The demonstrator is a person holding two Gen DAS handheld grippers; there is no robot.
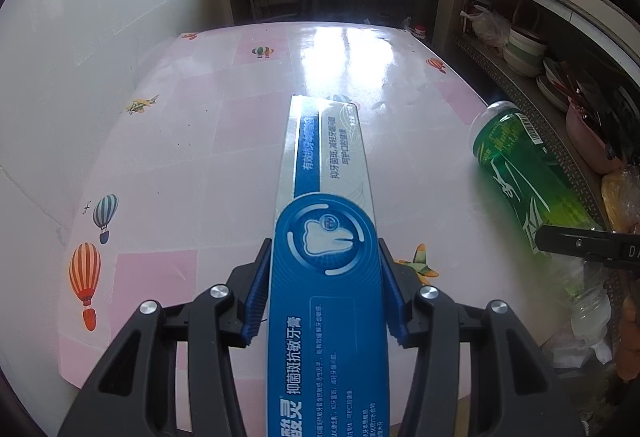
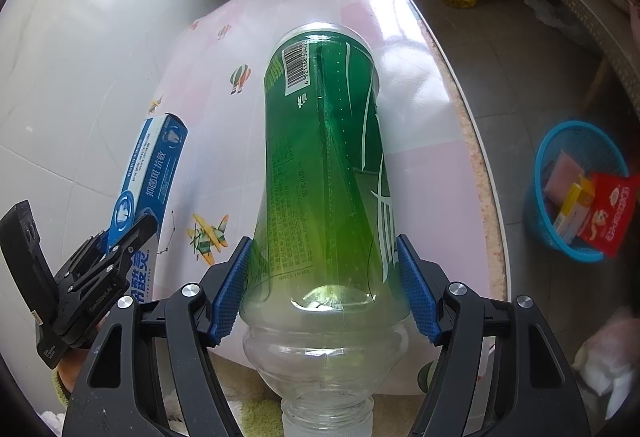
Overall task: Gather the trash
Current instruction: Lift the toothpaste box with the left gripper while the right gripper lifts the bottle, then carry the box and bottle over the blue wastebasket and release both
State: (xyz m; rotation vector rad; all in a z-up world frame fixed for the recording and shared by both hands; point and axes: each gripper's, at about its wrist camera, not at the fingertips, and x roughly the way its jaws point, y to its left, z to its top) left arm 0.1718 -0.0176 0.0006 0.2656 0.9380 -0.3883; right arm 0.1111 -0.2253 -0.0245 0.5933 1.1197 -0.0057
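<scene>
Toothpaste box (image 1: 326, 197) is being clamped lengthwise in left tool (image 1: 324, 269) over the desk (image 1: 200, 157). Green bottle (image 2: 324, 173) is being clamped in right tool (image 2: 324, 293), nearer the blue basket (image 2: 540, 205) off the desk's right edge.

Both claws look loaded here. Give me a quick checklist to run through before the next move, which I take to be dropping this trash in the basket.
1. Left claw pads pressed on the toothpaste box: ok.
2. Right claw pads pressed on the green bottle: ok.
3. Box and bottle apart from each other: ok.
4. Blue basket in view on the floor beside the table: ok.
5. Room left in the basket, which already holds packets: cannot tell.
6. Bottle cap on: cannot tell, the neck runs out of the picture.
</scene>
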